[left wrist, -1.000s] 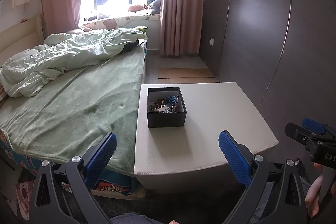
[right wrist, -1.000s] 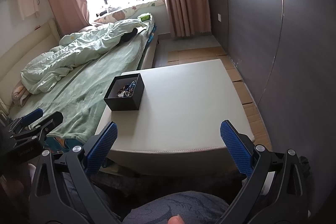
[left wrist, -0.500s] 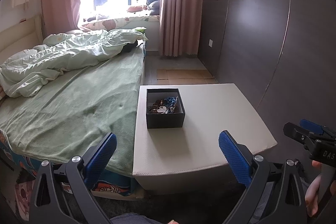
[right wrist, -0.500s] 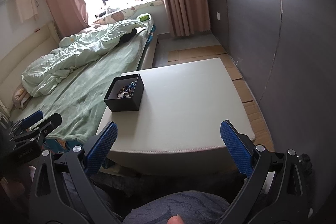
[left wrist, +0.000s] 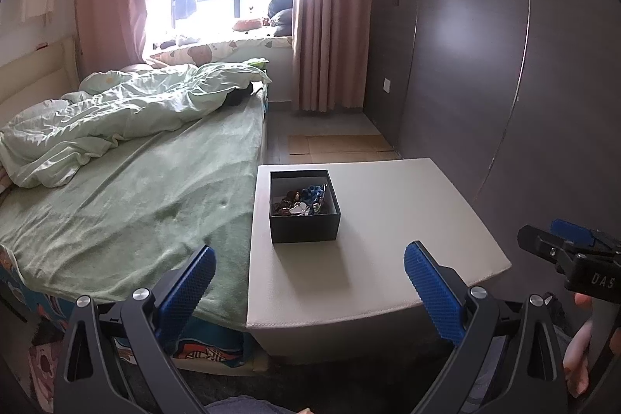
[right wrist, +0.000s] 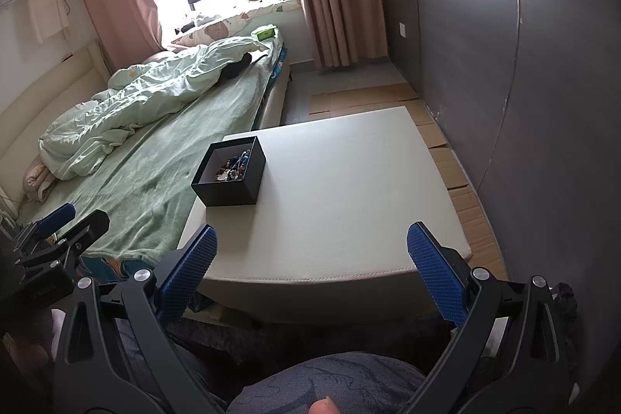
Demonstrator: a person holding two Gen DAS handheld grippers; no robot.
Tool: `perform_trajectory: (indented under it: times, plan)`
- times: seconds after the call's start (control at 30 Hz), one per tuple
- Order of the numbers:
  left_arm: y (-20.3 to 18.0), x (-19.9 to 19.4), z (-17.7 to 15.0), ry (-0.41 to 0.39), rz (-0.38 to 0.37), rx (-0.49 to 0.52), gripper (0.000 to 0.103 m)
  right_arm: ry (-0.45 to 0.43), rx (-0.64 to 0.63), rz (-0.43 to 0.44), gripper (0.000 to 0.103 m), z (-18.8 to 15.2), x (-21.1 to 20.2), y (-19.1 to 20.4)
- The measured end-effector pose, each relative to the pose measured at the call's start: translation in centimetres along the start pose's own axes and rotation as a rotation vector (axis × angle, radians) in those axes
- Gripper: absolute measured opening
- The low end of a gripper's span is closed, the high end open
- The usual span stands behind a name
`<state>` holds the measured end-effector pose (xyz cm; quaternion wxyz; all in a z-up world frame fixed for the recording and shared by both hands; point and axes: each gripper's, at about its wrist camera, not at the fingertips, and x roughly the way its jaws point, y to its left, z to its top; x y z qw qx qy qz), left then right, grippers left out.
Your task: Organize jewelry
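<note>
Both grippers, left gripper (left wrist: 308, 278) and right gripper (right wrist: 310, 258), were held with jaws wide apart, well short of the black box (left wrist: 304, 206) of tangled jewelry (left wrist: 300, 202) near the white table (left wrist: 388, 220) edge beside the bed (left wrist: 128, 204). One piece would best be pinched from above; ample bare tabletop was offered rightward.

- We see a black box (left wrist: 304, 224) on a cream table (left wrist: 388, 220).
- Our pads (left wrist: 432, 291) are blue, cross-hatched.
- We see a pale green sheet (left wrist: 136, 204) and pink curtains (left wrist: 330, 10).
</note>
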<state>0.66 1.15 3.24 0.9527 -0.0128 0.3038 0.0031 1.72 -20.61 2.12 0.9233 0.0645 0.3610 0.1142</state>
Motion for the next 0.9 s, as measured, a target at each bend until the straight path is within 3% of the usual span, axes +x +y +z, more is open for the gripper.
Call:
perform_trajectory:
  times: [0.33, 0.9]
  plan:
    - [0.52, -0.62, -0.07, -0.031, -0.013, -0.016, 0.094, 0.002, 0.006, 0.003, 0.098, 0.09, 0.06, -0.16]
    - [1.09, 0.23, -0.23, 0.011, -0.026, -0.034, 0.094, 0.009, 0.025, 0.006, 0.098, 0.07, 0.00, -0.50]
